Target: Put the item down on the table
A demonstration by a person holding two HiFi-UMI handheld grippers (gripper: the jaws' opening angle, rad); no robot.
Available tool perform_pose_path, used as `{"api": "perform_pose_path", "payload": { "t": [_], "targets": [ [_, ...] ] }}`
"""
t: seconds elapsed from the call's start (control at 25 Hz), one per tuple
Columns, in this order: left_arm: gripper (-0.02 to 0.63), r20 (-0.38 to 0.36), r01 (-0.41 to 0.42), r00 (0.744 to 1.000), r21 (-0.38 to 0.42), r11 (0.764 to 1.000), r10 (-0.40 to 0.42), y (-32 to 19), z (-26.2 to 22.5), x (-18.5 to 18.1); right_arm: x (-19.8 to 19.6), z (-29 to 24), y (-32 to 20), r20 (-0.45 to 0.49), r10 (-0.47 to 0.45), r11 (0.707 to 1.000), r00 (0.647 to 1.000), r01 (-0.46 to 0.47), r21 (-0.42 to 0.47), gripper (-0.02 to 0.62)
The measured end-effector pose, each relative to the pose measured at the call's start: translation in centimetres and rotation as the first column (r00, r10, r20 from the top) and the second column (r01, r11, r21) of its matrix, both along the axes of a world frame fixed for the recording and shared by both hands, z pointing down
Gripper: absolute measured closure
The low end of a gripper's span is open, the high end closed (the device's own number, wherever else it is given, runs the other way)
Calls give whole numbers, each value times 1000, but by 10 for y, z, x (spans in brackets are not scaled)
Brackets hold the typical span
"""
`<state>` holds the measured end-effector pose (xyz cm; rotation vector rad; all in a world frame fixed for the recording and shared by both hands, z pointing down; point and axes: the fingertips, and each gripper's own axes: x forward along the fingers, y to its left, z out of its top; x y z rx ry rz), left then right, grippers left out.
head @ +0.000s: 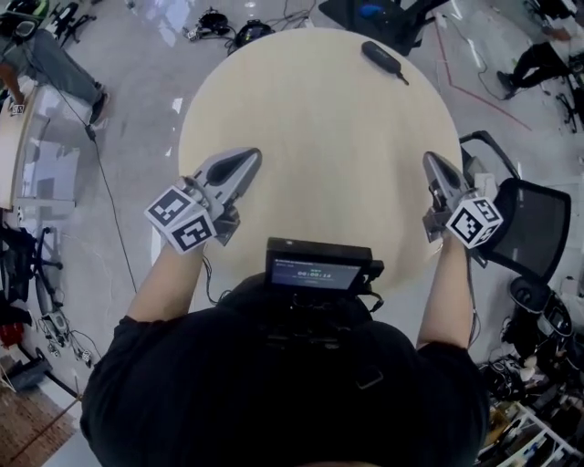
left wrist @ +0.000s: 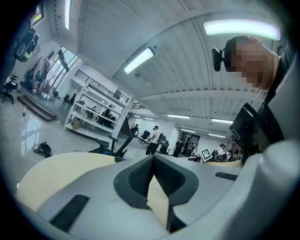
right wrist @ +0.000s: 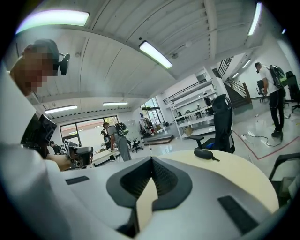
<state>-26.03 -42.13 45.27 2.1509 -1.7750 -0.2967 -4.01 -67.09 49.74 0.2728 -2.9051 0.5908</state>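
Observation:
A black oblong case point(head: 383, 58) lies on the round beige table point(head: 319, 128) near its far right edge, well away from both grippers. In the right gripper view the case point(right wrist: 205, 153) sits ahead and to the right. My left gripper point(head: 251, 160) hovers over the table's near left, its jaws shut with nothing between them point(left wrist: 152, 158). My right gripper point(head: 429, 161) hangs over the near right rim, also shut and empty point(right wrist: 151, 160). Neither gripper touches the case.
A black office chair point(head: 529, 223) stands close to the table's right side. A black device point(head: 319, 266) is mounted on the person's chest. Cables and gear point(head: 228, 27) lie on the floor beyond the table. People stand in the background.

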Motion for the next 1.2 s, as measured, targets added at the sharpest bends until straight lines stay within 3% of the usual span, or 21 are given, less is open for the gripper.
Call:
{"api": "perform_pose_path", "payload": {
  "t": [0.28,0.64,0.8,0.96,1.2],
  "targets": [
    [604,2,-47,999,71,996,47,106,-49,-5,25,-56,128,7,46,997,999,-46,61,591],
    [604,9,-105,994,143,984,104,158,-88,11,46,-94,214,44,61,992,997,-65,104,591],
    [604,52,-134,991,179,975,127,165,-107,39,60,-99,236,51,20,990,999,-27,136,591],
    [604,44,-162,987,215,963,156,162,-116,73,81,-95,247,38,-9,991,999,4,137,591],
    [604,32,-202,979,208,957,200,99,-125,88,88,-110,201,29,-33,987,999,28,159,591]
  ]
}}
